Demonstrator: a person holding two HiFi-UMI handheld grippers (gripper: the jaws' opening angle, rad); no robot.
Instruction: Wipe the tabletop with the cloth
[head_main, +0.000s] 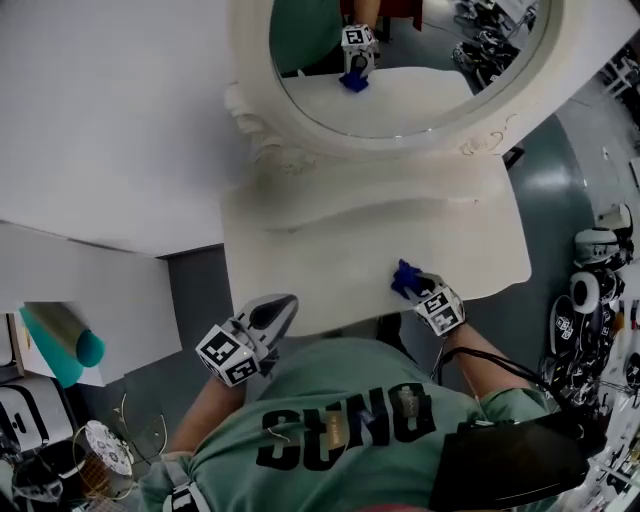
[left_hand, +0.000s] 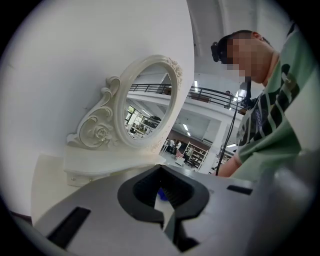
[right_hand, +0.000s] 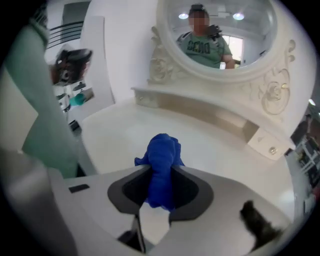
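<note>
A bunched blue cloth (head_main: 404, 277) rests on the white tabletop (head_main: 330, 265) near its front right edge. My right gripper (head_main: 416, 289) is shut on it. In the right gripper view the cloth (right_hand: 162, 155) sticks out past the jaws of the right gripper (right_hand: 162, 176) over the tabletop (right_hand: 210, 145). My left gripper (head_main: 282, 308) hovers at the table's front left edge, shut and empty. In the left gripper view the left gripper (left_hand: 161, 176) points toward the mirror (left_hand: 150, 102).
An oval mirror in a carved white frame (head_main: 262, 110) stands at the back of the table on a raised ledge (head_main: 400, 190). A white wall is to the left. A teal roll (head_main: 62, 345) lies on a side shelf. Equipment (head_main: 595, 300) crowds the floor at right.
</note>
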